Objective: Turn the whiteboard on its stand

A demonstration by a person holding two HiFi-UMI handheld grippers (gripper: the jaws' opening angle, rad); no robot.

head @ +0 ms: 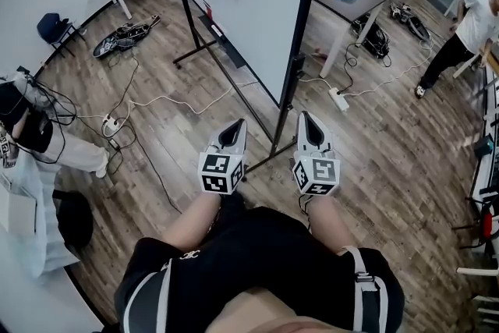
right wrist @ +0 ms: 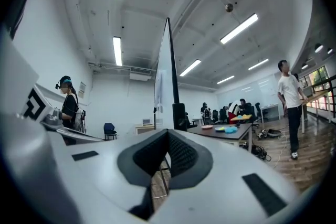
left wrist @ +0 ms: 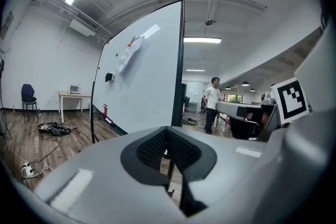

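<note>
Where the head view looks down: whiteboard (head: 249, 4) upright on its black stand (head: 290, 90) on the wooden floor (head: 390, 160), with its near edge ahead of and between the two grippers; neither touches it.
Left gripper, head view: left gripper (head: 236, 123) sits left of the stand's post, fingers pressed together to a point, holding nothing.
Right gripper, head view: right gripper (head: 308, 117) sits right of the post, fingers likewise together and empty.
Floor, head view: white power strip (head: 339, 99) lies beyond the right gripper.
Left gripper view: jaws meet tip to tip on nothing. The whiteboard's white face (left wrist: 142, 86) spreads ahead and to the left, its black edge post beyond the tips. A small table (left wrist: 73, 95) stands by the far wall.
Right gripper view: jaws closed, nothing between them. The whiteboard (right wrist: 160, 76) shows edge-on as a thin upright strip beyond the tips. A grey desk (right wrist: 226, 132) lies to the right, and a person (right wrist: 290, 97) in a white shirt stands further right.
</note>
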